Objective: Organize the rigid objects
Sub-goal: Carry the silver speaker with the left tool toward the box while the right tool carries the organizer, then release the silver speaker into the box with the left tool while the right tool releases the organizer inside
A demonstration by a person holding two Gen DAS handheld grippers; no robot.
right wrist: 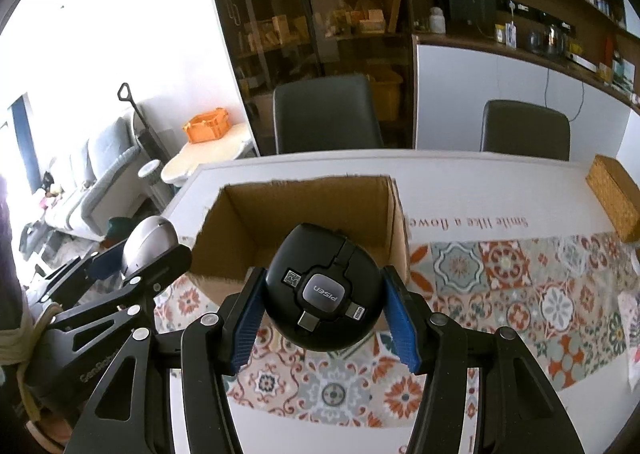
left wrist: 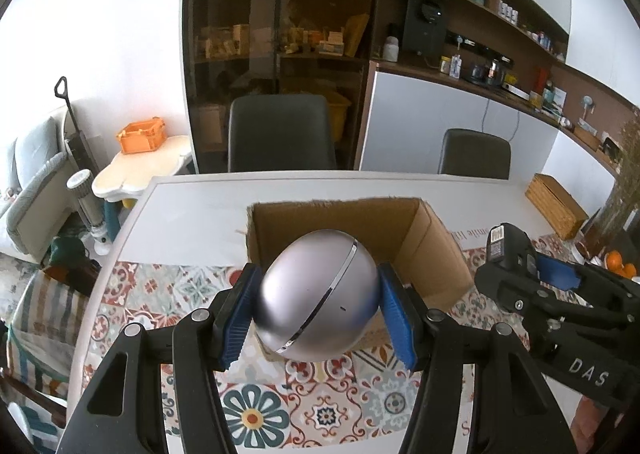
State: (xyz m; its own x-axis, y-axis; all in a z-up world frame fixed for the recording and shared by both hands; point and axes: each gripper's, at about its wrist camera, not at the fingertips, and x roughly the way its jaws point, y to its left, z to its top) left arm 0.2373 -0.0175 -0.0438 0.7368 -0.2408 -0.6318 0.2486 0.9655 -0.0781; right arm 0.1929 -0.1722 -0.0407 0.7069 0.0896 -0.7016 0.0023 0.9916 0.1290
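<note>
My left gripper (left wrist: pixel 318 316) is shut on a silver egg-shaped device (left wrist: pixel 316 294) with a chrome seam, held above the near edge of an open cardboard box (left wrist: pixel 432 242). My right gripper (right wrist: pixel 324 308) is shut on a round black PISEN charger (right wrist: pixel 322 290), held above the front wall of the same box (right wrist: pixel 240 213). The right gripper shows at the right of the left wrist view (left wrist: pixel 520 270). The left gripper with the silver device (right wrist: pixel 150 240) shows at the left of the right wrist view. The box interior looks empty where visible.
The box stands on a table with a patterned tile cloth (right wrist: pixel 500 274). A wicker box (right wrist: pixel 616 193) sits at the far right of the table. Two dark chairs (left wrist: pixel 280 133) stand behind the table. An orange crate (left wrist: pixel 142 133) sits on a side table.
</note>
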